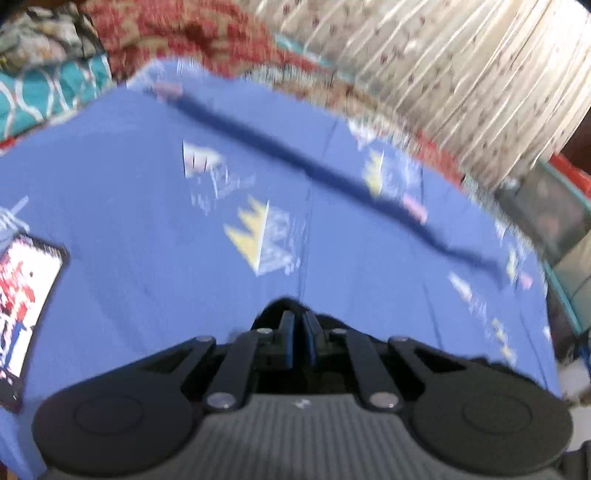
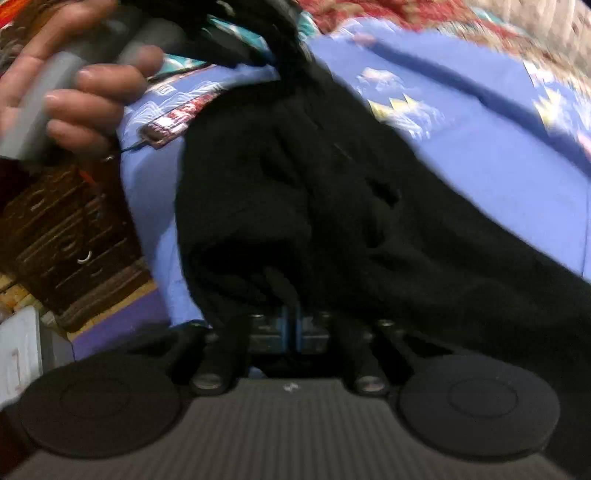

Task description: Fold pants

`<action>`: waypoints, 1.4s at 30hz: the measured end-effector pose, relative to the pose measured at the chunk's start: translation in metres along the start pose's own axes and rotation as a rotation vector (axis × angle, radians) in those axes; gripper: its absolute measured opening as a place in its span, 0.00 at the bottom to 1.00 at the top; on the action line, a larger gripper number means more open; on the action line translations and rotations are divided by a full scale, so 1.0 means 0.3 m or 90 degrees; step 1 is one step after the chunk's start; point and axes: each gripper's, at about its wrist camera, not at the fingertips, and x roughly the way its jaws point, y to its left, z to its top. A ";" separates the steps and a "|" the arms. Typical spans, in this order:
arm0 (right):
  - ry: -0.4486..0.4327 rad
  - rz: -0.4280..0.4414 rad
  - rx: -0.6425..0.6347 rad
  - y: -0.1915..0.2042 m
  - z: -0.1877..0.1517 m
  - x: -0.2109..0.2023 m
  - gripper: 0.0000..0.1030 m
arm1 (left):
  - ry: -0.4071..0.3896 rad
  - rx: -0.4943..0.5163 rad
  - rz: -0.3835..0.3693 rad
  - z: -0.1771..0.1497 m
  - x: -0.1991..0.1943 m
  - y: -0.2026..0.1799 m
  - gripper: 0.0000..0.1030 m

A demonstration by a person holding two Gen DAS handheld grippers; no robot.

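Pants (image 2: 332, 206) hang pinched in both the right hand-held gripper (image 2: 295, 325) and left hand-held gripper (image 1: 299, 325).

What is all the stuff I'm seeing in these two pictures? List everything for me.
pants: one, black, bunched up over the blue sheet, hanging from both grippers.
bedsheet: one, blue with yellow and white prints, spread flat under everything.
phone: one, dark frame with lit screen, lying at the sheet's left edge.
blanket: one, red and tan pattern, heaped beyond the sheet.
teal cloth: one, teal with white lines, far left beside the blanket.
curtain: one, pale with small flowers, pleated, upper right.
wooden drawers: one unit, dark brown, left of the bed.
left gripper: one, black, closed on a bit of black fabric.
right gripper: one, black, closed under the pants.
left hand: one, wrapped round a grey handle, top left.
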 end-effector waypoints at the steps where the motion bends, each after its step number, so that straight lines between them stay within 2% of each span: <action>1: -0.019 0.025 0.013 0.006 0.013 -0.022 0.07 | -0.020 0.005 -0.004 0.008 -0.027 -0.003 0.06; 3: -0.053 0.043 -0.008 0.042 0.031 -0.067 0.08 | -0.064 0.017 -0.004 0.014 -0.065 -0.001 0.06; 4: -0.053 0.039 -0.012 0.051 0.032 -0.066 0.09 | -0.081 0.009 -0.001 0.008 -0.076 0.015 0.06; 6: -0.011 0.041 0.010 0.031 0.015 -0.006 0.13 | -0.090 -0.032 0.003 0.003 -0.065 0.065 0.06; 7: 0.010 0.038 0.020 0.029 0.002 0.043 0.13 | -0.079 -0.059 0.014 -0.023 -0.040 0.100 0.07; 10: -0.020 0.043 0.075 0.016 0.018 0.093 0.18 | -0.007 -0.107 0.063 -0.101 0.030 0.169 0.11; 12: -0.022 0.060 0.087 0.030 0.035 0.072 0.34 | -0.002 -0.136 0.060 -0.157 0.004 0.206 0.15; 13: -0.032 0.061 0.085 0.039 0.048 0.058 0.37 | -0.013 -0.148 0.055 -0.178 -0.028 0.221 0.19; 14: -0.051 0.057 0.076 0.045 0.065 0.040 0.40 | -0.026 -0.163 0.051 -0.195 -0.065 0.236 0.31; 15: -0.070 0.051 0.064 0.057 0.082 0.028 0.41 | -0.038 -0.178 0.046 -0.211 -0.096 0.250 0.39; 16: -0.086 0.038 0.068 0.065 0.095 0.018 0.42 | -0.052 -0.194 0.033 -0.229 -0.135 0.266 0.40; 17: -0.105 0.035 0.058 0.079 0.119 0.016 0.48 | -0.056 -0.202 0.020 -0.243 -0.161 0.278 0.40; 18: -0.119 0.033 0.046 0.089 0.145 0.028 0.57 | -0.054 -0.206 0.011 -0.250 -0.179 0.291 0.40; 20: -0.132 0.027 0.003 0.097 0.212 0.071 0.63 | -0.040 -0.210 -0.006 -0.277 -0.196 0.300 0.40; 22: -0.124 0.020 -0.031 0.097 0.285 0.132 0.63 | -0.029 -0.213 -0.024 -0.299 -0.208 0.304 0.40; 25: -0.097 0.021 -0.047 0.102 0.380 0.242 0.70 | -0.015 -0.225 -0.062 -0.356 -0.214 0.305 0.40; 26: -0.072 0.022 -0.044 0.083 0.407 0.293 0.69 | -0.010 -0.230 -0.071 -0.374 -0.216 0.306 0.40; 28: -0.015 0.039 -0.025 0.018 0.420 0.352 0.33 | 0.003 -0.241 -0.083 -0.388 -0.200 0.305 0.40; 29: 0.002 0.046 -0.011 -0.012 0.426 0.349 0.22 | 0.010 -0.246 -0.091 -0.394 -0.192 0.305 0.40; 30: 0.000 0.051 0.003 -0.028 0.439 0.330 0.18 | 0.013 -0.250 -0.098 -0.398 -0.189 0.305 0.40; 31: -0.024 0.047 0.001 -0.024 0.455 0.295 0.18 | 0.012 -0.254 -0.107 -0.398 -0.186 0.303 0.40; 33: -0.101 -0.018 -0.049 0.015 0.483 0.201 0.18 | 0.007 -0.263 -0.126 -0.393 -0.177 0.302 0.41; 35: -0.181 -0.134 -0.145 0.080 0.488 0.146 0.18 | 0.006 -0.279 -0.139 -0.384 -0.161 0.305 0.43; 37: -0.232 -0.230 -0.232 0.149 0.464 0.157 0.18 | 0.006 -0.291 -0.145 -0.382 -0.146 0.310 0.43; 39: -0.216 -0.272 -0.297 0.198 0.412 0.235 0.19 | 0.010 -0.300 -0.143 -0.382 -0.130 0.314 0.44; 40: -0.186 -0.265 -0.316 0.221 0.386 0.285 0.19 | 0.012 -0.305 -0.142 -0.385 -0.124 0.316 0.44; 42: -0.123 -0.213 -0.343 0.270 0.324 0.373 0.19 | 0.014 -0.313 -0.141 -0.391 -0.125 0.325 0.49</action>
